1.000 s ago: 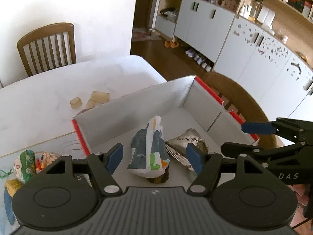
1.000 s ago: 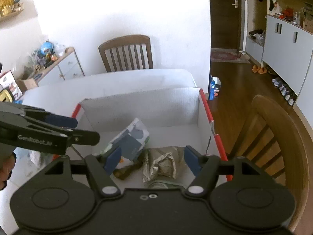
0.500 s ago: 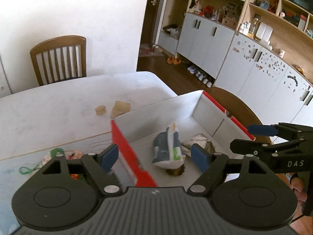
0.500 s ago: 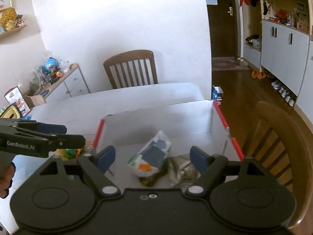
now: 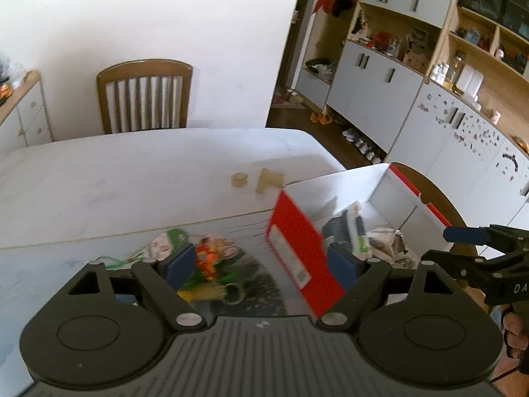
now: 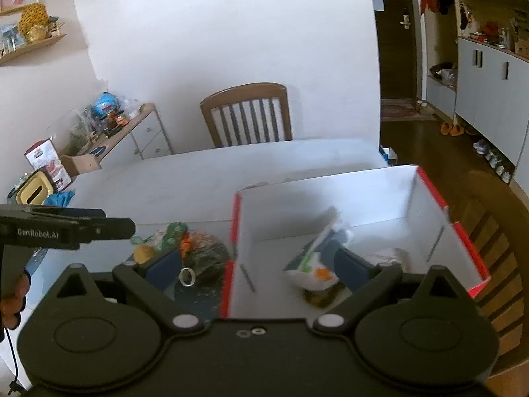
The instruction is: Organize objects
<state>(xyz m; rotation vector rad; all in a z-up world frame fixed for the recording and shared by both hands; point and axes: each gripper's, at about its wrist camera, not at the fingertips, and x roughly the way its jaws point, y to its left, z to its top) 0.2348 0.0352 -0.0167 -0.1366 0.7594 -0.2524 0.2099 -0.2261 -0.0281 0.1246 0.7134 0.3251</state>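
A red-and-white cardboard box (image 5: pixel 294 241) (image 6: pixel 439 198) stands on the white table and holds a white-blue snack bag (image 5: pixel 347 228) (image 6: pixel 314 261) and a crumpled foil packet (image 5: pixel 386 241) (image 6: pixel 393 254). Left of the box lies a pile of small colourful items (image 5: pixel 205 258) (image 6: pixel 178 238) with a metal ring (image 6: pixel 186 276). My left gripper (image 5: pixel 261 264) is open and empty above the box's left wall. My right gripper (image 6: pixel 258 271) is open and empty above the same wall. Each gripper shows in the other's view.
Two small tan pieces (image 5: pixel 261 180) lie on the table (image 5: pixel 132 172) beyond the box. A wooden chair (image 5: pixel 143 96) stands at the far side, another (image 6: pixel 496 258) at the right. Cabinets (image 5: pixel 380 99) line the right wall. A sideboard (image 6: pixel 125 139) stands left.
Both grippers have pulled back and shifted left; the box now sits to the right in both views, and the pile of small items has come into view between the fingers.
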